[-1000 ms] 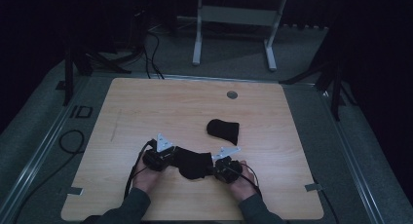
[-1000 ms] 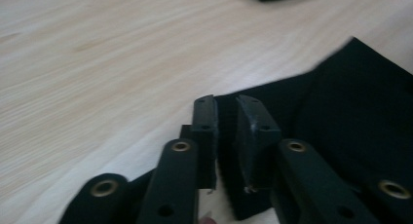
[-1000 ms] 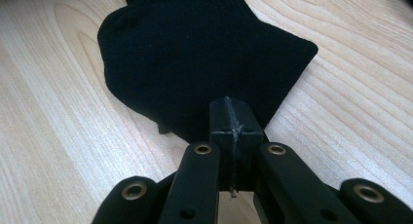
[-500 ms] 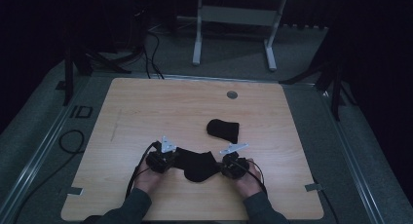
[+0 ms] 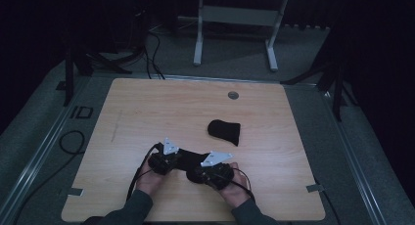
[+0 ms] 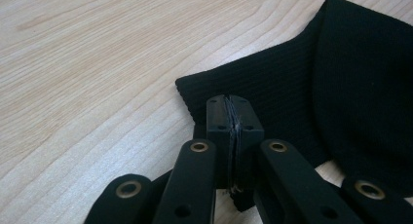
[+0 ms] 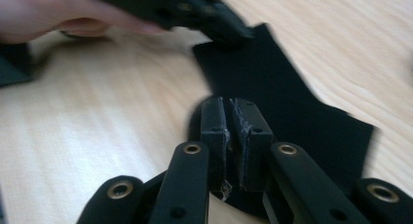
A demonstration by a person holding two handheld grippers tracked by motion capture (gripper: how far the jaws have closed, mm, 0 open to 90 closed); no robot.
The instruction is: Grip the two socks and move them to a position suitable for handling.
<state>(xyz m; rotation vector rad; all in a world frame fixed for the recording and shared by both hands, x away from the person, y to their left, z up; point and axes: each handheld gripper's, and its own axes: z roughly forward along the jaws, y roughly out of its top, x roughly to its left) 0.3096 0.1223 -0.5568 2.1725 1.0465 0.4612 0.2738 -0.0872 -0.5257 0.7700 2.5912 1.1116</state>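
High view: a wooden table (image 5: 147, 112) carried two black socks. One sock (image 5: 188, 159) lay near the front edge, stretched between the left gripper (image 5: 164, 162) and the right gripper (image 5: 211, 173). The other sock (image 5: 225, 131) lay well apart, farther back to the right. Left gripper view: the jaws were pressed together on the sock's edge (image 6: 253, 87). Right gripper view: the jaws pinched the same sock's fabric (image 7: 292, 112); a hand (image 7: 44, 14) appeared at upper left.

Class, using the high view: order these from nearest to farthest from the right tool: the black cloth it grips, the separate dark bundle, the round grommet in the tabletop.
1. Black cloth: between the jaws of the right tool, at the near edge.
2. Dark bundle: mid-table, just beyond and slightly right.
3. Round grommet: by the far edge.
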